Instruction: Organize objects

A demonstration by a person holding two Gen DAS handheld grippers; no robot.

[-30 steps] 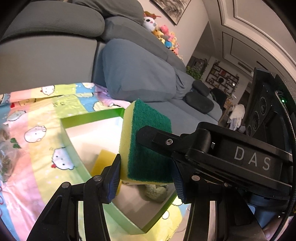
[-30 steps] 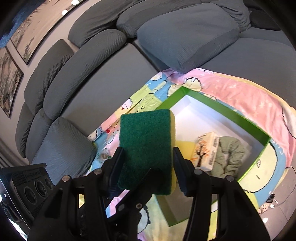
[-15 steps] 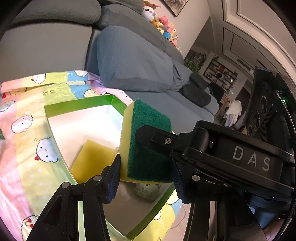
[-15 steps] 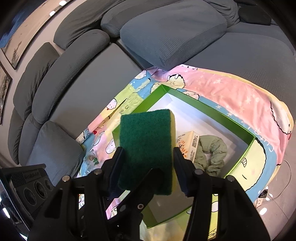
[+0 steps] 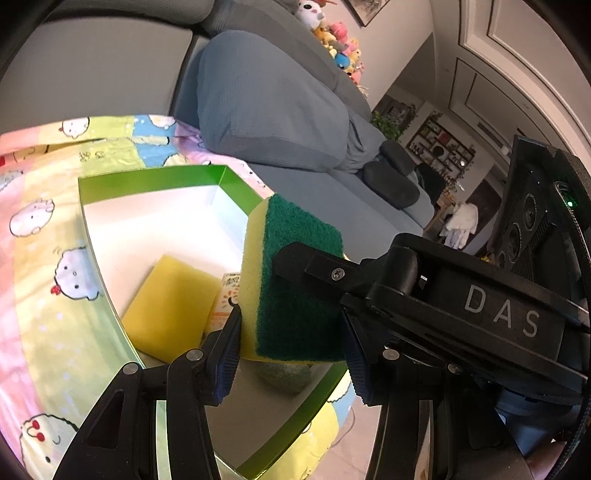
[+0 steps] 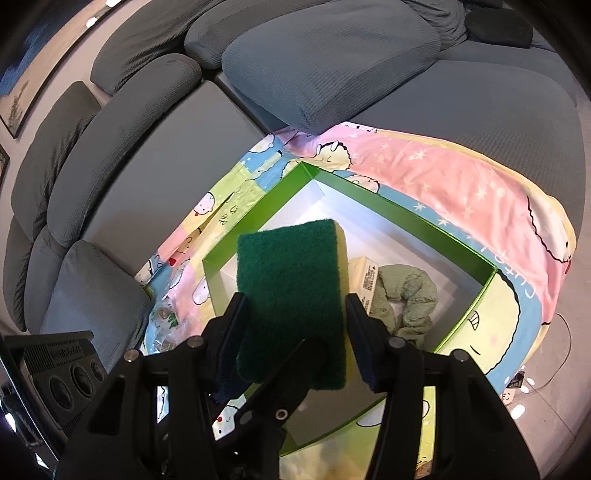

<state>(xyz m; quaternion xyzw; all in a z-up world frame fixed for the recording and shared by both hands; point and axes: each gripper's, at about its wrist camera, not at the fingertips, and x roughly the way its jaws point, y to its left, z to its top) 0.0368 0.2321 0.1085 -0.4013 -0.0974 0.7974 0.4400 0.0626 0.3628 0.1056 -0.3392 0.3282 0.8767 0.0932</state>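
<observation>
The sponge point(image 6: 291, 295), dark green scourer on one face and yellow foam behind, is held in the air over the near part of the box point(image 6: 406, 218), clear of everything lying in it. Both claws have it at once. The left gripper point(image 5: 291, 332) is clamped across its thickness, the left pad pressed into the yellow foam and the right pad against the green side. The right gripper point(image 6: 295, 306) grips it from the other direction, its pads lying against the sponge's two long edges, left pad on the green edge and right pad on the yellow edge; in the left wrist view one of the right gripper's fingers point(image 5: 314, 264) runs across the green face. The sponge stands roughly upright between the pads, its top end leaning towards the far side. Below it, the box is open, green on its walls and white inside. In it lie a yellow sponge point(image 5: 170, 306) flat on the floor at the left, a small carton point(image 6: 369, 280) just beside it near the middle, and a pale green scrunchie point(image 6: 406, 295) touching the carton on the right. The box rests on a blanket point(image 6: 461, 177) printed with cartoon figures in pink, yellow, green and blue, which is spread over the seat of a grey sofa point(image 6: 129, 155). A large grey cushion point(image 6: 332, 66) lies just beyond the far edge of the blanket, and plush toys point(image 5: 332, 33) sit on the sofa back far off.
</observation>
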